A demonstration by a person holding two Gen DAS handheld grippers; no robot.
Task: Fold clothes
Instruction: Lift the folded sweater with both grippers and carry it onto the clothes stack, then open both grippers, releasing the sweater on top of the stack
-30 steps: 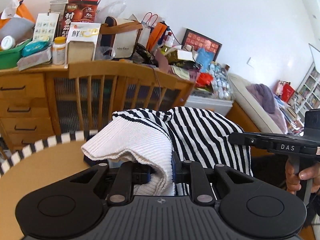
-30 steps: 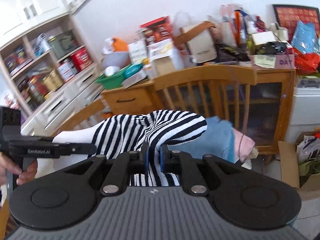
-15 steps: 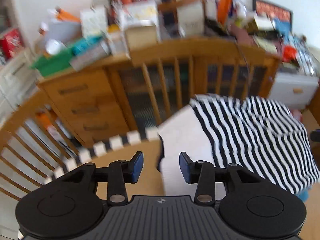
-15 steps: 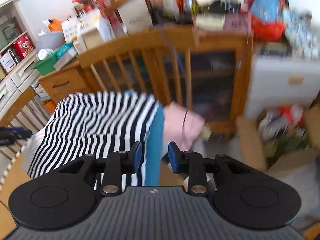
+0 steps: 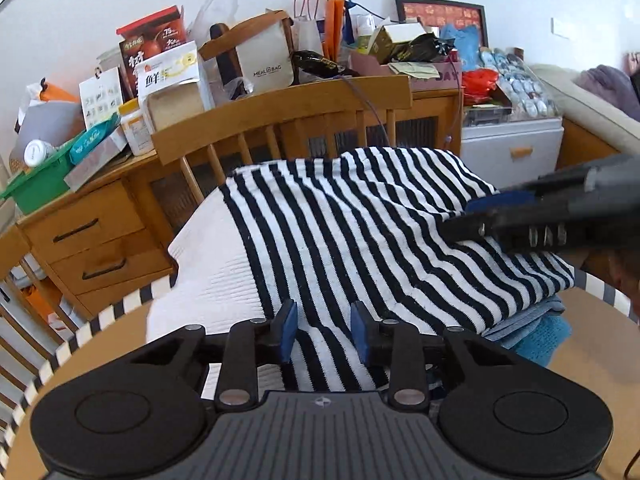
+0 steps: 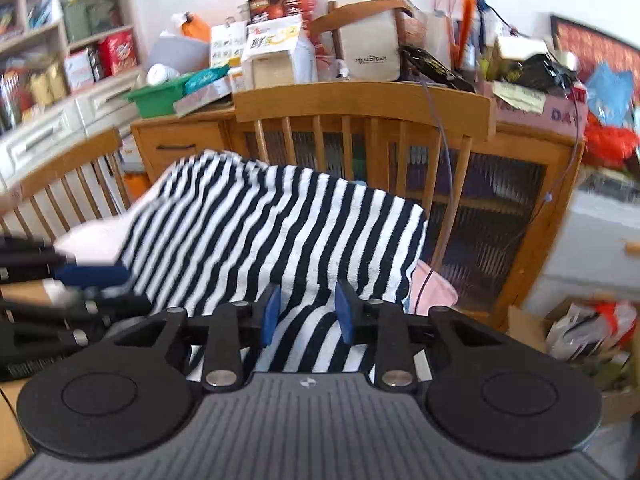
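A black-and-white striped garment (image 5: pixel 360 232) with a plain white part (image 5: pixel 208 264) lies folded on the round table, on top of blue clothes (image 5: pixel 536 320). It also shows in the right wrist view (image 6: pixel 256 232). My left gripper (image 5: pixel 323 333) is open, its blue pads just over the garment's near edge. My right gripper (image 6: pixel 306 312) is open over the garment's right side; it also shows blurred in the left wrist view (image 5: pixel 464 220), resting on the stripes.
The wooden table (image 5: pixel 100 344) has a striped rim. A wooden chair (image 5: pixel 280 120) stands behind the garment, another (image 6: pixel 60 184) at the left. A cluttered sideboard (image 5: pixel 100 220) lines the wall. A pink cloth (image 6: pixel 436 292) lies at the garment's right.
Both grippers let go of the striped garment and opened. The garment dropped from held up to lying flat on the pile, and both grippers now hover over it.
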